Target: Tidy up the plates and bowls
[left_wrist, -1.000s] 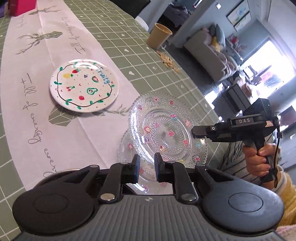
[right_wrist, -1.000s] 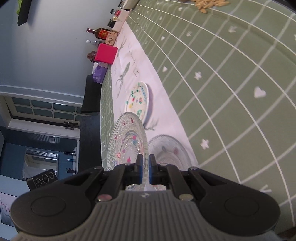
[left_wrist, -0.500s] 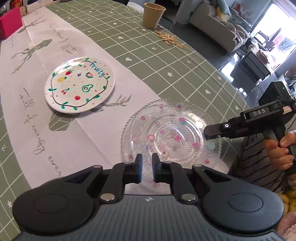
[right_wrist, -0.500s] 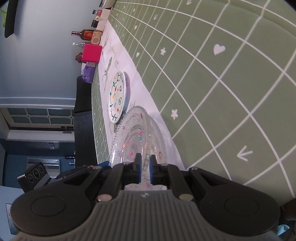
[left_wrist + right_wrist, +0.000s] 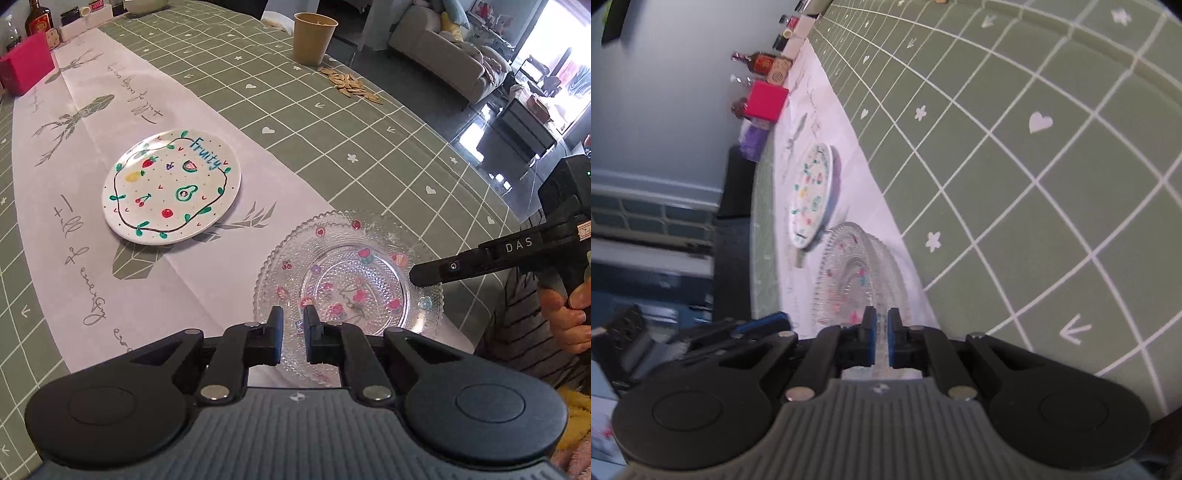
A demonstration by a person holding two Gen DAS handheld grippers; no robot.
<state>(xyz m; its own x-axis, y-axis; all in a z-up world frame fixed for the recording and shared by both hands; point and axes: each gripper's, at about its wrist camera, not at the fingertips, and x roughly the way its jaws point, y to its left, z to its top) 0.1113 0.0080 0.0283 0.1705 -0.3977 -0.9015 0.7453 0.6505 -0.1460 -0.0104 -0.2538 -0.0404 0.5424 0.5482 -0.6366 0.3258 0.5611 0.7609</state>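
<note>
A clear glass plate with coloured dots [image 5: 351,280] lies flat near the table's front edge, on top of a second glass plate. My right gripper [image 5: 417,275] is at its right rim, jaws close together on the rim [image 5: 881,325]. The plate also shows in the right wrist view [image 5: 849,280]. My left gripper [image 5: 293,317] hovers just in front of the plate's near rim, fingers nearly shut with a narrow gap, holding nothing. A white plate marked "Fruity" [image 5: 171,186] lies on the white runner to the left, and shows in the right wrist view [image 5: 810,195].
A tan paper cup [image 5: 314,37] and scattered seeds [image 5: 349,85] sit at the far right of the green checked tablecloth [image 5: 332,140]. A pink box [image 5: 26,70] and bottles [image 5: 37,18] stand at the far left. The table edge is close on the right.
The glass plate, held tilted up by my right gripper a second ago, has come down flat onto the other glass plate. My left gripper has drawn back a little.
</note>
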